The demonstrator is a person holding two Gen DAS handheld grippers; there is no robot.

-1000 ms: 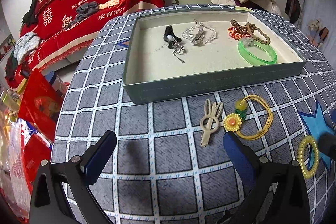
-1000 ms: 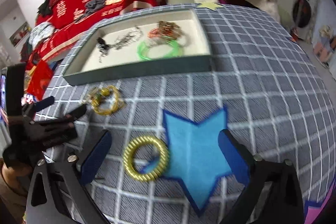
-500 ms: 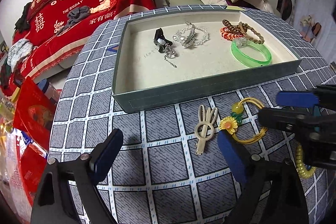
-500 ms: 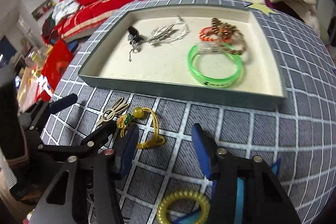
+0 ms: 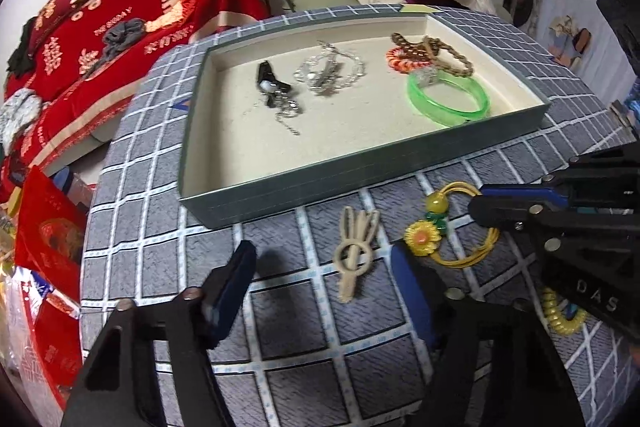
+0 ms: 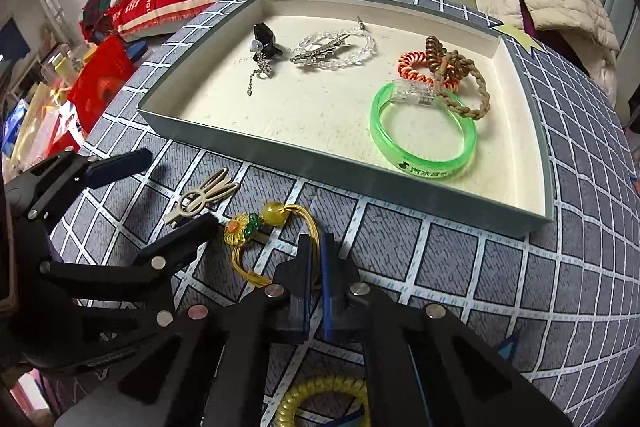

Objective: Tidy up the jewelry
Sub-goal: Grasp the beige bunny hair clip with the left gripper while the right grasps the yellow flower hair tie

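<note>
Two hand-held grippers work over the checked grey counter (image 6: 460, 259); the right hand-held gripper (image 6: 316, 247) has just been closing and its jaws now stand together, clamped on the yellow cord loop of the sunflower hair tie (image 6: 256, 227), where a second ago they stood wide over the yellow spiral hair tie (image 6: 320, 399), which now lies at six o'clock of them; so the pick looks made, and what is left, I judge, is a lift and a short carry toward twelve o'clock into the tray (image 6: 400, 199).

The left hand-held gripper (image 5: 324, 275) has just been closing too, yet its jaws are apart with nothing pressed between them; the beige hair clip (image 5: 354, 259) lies on the counter inside the gap, nearer the pad at three o'clock, seemingly the next piece.

The sunflower tie is thin elastic cord with a glossy bead and a moulded plastic flower; it should hang limp when raised; the clip is flat, matte and rigid, a ring crossed by prongs; the tray is a shallow grey-walled box with a cream, grainy lining, holding a translucent green bangle (image 6: 420, 131), coiled and braided ties, a clear bead bracelet and a black clip.
</note>
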